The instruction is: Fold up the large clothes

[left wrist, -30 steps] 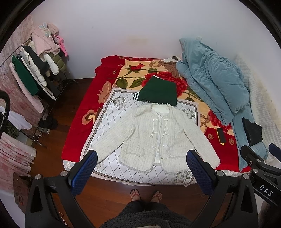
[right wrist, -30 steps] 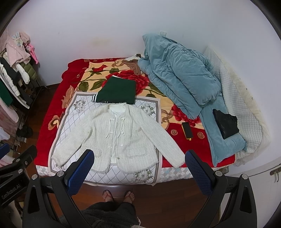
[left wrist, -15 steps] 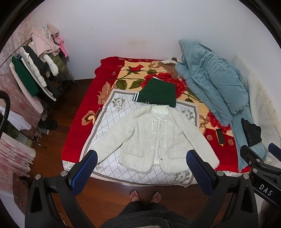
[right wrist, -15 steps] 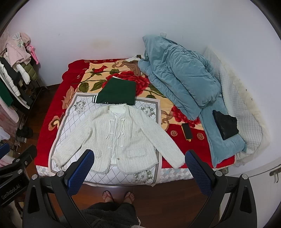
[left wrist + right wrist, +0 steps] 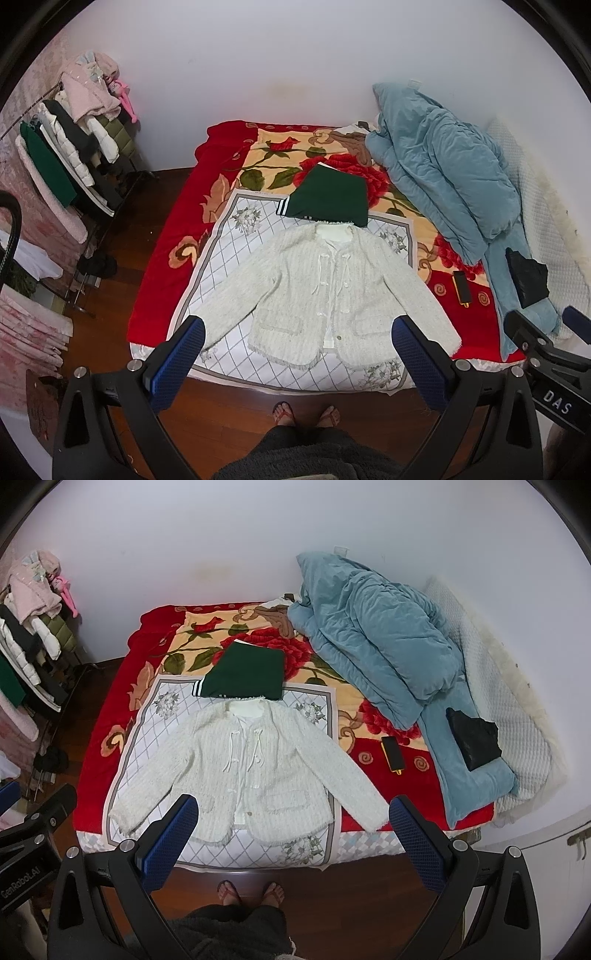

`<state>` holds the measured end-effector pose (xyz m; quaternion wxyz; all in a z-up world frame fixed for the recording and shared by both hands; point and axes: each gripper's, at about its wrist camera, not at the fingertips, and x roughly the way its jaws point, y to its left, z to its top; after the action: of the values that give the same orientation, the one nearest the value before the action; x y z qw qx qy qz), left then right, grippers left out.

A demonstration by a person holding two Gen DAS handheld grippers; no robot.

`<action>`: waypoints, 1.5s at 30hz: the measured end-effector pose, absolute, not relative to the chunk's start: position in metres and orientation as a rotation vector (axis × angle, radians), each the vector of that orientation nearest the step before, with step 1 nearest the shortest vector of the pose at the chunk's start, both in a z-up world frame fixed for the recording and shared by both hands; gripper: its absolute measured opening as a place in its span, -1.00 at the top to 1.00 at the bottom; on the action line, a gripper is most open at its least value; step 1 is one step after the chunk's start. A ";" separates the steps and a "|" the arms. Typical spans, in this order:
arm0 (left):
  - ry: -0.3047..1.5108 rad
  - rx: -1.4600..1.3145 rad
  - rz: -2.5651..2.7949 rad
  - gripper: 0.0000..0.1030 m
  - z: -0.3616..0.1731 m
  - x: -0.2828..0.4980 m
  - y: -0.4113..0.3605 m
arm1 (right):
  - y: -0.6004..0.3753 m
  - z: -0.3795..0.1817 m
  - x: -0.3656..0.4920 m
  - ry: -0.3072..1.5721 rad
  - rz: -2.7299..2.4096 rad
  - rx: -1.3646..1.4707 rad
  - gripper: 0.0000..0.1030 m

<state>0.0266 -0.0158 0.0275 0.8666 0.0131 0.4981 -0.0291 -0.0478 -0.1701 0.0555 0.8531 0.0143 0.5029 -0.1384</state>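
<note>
Tongs on both sides hang released above the floor at the foot of the bed: the left tongs (image 5: 297, 341) and the right tongs (image 5: 293, 818) each have their blue pads spread wide, grasping nothing and touching no cloth. Beyond them, the white jacket (image 5: 325, 291) lies flat and face up on the checked sheet (image 5: 236, 236) at the near end of the bed, its sleeves spread out to either side and its collar toward the wall. Touching the jacket's collar on the far side is a folded green garment (image 5: 332, 201). Right of the jacket lies a dark phone (image 5: 461, 286), and farther right a heaped blue quilt (image 5: 443, 173). Left of the jacket, off the bed, stands a clothes rack (image 5: 70, 162).
</note>
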 end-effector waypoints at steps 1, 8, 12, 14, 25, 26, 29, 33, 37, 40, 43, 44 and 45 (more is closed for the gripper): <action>1.034 0.032 -0.059 -1.00 0.022 0.030 -0.015 | -0.171 0.048 -0.052 1.061 -0.296 0.041 -1.00; 0.964 0.108 0.031 -1.00 -0.050 0.089 -0.012 | -0.220 -0.027 -0.022 1.079 -0.413 0.148 -1.00; 1.017 0.134 0.077 -1.00 -0.111 0.129 -0.025 | -0.288 -0.107 -0.003 1.153 -0.544 0.271 -1.00; 1.054 0.151 0.109 -1.00 -0.142 0.146 -0.033 | -0.322 -0.147 0.001 1.183 -0.580 0.341 -0.92; 1.273 0.275 0.319 -1.00 -0.334 0.199 -0.076 | -0.443 -0.416 0.040 1.468 -0.498 0.714 -0.85; 1.300 0.290 0.337 -1.00 -0.353 0.199 -0.072 | -0.432 -0.432 0.048 1.500 -0.457 0.707 -0.85; 1.355 0.356 0.396 -1.00 -0.406 0.196 -0.064 | -0.376 -0.492 0.088 1.600 -0.289 0.664 -0.85; 1.442 0.396 0.463 -1.00 -0.478 0.192 -0.041 | -0.299 -0.561 0.130 1.696 -0.139 0.612 -0.85; 1.503 0.383 0.483 -1.00 -0.539 0.191 -0.027 | -0.243 -0.626 0.165 1.759 -0.071 0.573 -0.83; 1.539 0.361 0.452 -1.00 -0.569 0.185 -0.023 | -0.212 -0.661 0.175 1.779 -0.126 0.440 -0.60; 1.502 0.373 0.435 -1.00 -0.574 0.179 -0.026 | -0.193 -0.651 0.171 1.718 -0.210 0.316 0.06; 1.490 0.374 0.429 -1.00 -0.573 0.176 -0.025 | -0.191 -0.644 0.167 1.694 -0.216 0.311 0.42; 1.481 0.370 0.423 -1.00 -0.572 0.174 -0.024 | -0.188 -0.638 0.163 1.683 -0.200 0.340 0.51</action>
<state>0.1744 -0.0242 -0.5715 0.7023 0.1661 0.6656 0.1900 0.1633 -0.1885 -0.6385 0.6492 0.1497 0.7405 -0.0881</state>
